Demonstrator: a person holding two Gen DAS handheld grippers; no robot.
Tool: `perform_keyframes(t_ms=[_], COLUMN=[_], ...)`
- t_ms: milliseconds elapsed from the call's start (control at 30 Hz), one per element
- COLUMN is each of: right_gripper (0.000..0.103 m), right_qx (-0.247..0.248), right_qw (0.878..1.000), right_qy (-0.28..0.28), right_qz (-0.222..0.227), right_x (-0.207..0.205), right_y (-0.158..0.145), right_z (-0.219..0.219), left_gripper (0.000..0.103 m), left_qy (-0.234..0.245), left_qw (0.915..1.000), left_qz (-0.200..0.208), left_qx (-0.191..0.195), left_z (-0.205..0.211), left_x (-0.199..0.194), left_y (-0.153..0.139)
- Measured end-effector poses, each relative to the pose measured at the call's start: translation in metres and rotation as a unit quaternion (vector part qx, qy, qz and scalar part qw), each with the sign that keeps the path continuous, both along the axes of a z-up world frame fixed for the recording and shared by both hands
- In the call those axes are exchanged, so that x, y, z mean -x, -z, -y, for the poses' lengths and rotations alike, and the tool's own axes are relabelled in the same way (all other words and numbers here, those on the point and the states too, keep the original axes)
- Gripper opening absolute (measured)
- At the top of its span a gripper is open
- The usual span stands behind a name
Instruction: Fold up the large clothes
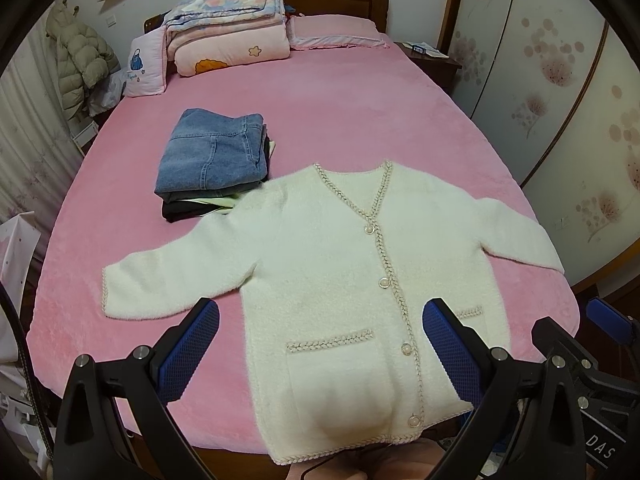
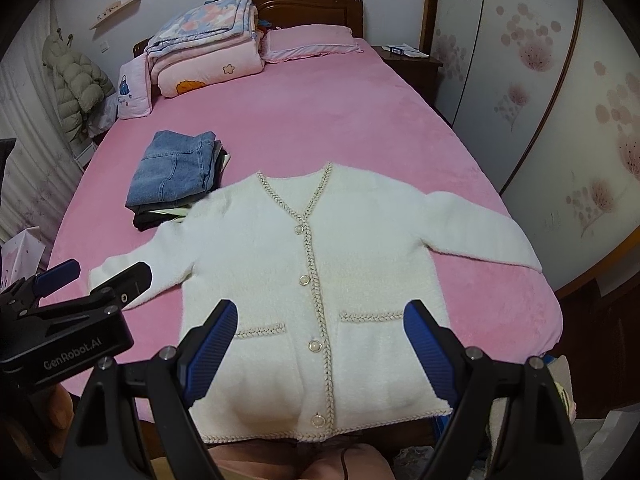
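Observation:
A fluffy white cardigan [image 1: 340,264] with braided trim and pearl buttons lies flat and buttoned on the pink bed, sleeves spread to both sides, hem at the near edge. The same cardigan [image 2: 320,264] fills the middle of the right wrist view. My left gripper [image 1: 320,320] hovers open above the cardigan's lower part, its blue pads wide apart and holding nothing. My right gripper [image 2: 320,320] is likewise open above the hem area, empty. The left gripper [image 2: 88,276] also shows at the left of the right wrist view, and the right gripper [image 1: 600,320] at the right edge of the left wrist view.
A stack of folded clothes topped with blue jeans [image 1: 214,156] sits just beyond the cardigan's left sleeve. Folded quilts [image 1: 228,28] and a pillow [image 1: 336,32] lie by the headboard. A nightstand [image 1: 432,60] and wardrobe doors [image 1: 560,80] stand right; a hanging coat [image 1: 80,56] left.

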State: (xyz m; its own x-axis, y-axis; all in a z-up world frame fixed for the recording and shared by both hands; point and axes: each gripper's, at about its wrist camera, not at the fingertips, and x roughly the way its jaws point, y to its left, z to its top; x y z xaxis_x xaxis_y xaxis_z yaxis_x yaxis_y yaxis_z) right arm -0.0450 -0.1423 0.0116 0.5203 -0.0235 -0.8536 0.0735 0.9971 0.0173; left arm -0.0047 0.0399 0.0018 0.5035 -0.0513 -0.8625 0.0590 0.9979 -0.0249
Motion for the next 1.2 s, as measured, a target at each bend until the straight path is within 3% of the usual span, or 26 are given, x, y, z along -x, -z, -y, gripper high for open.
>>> perform_keyframes(t_ms=[1200], right_gripper=[0.085], right_qx=[0.0], right_qw=[1.0], right_qy=[0.029], right_qz=[0.006], right_x=[0.0055], right_y=[-0.0062], right_z=[-0.0068], left_gripper=[0.101], left_qy=[0.026], left_qw=[0.9995], left_qz=[0.013], left_qx=[0.009], left_z=[-0.0082], left_x=[-0.0003], left_y=[-0.0059])
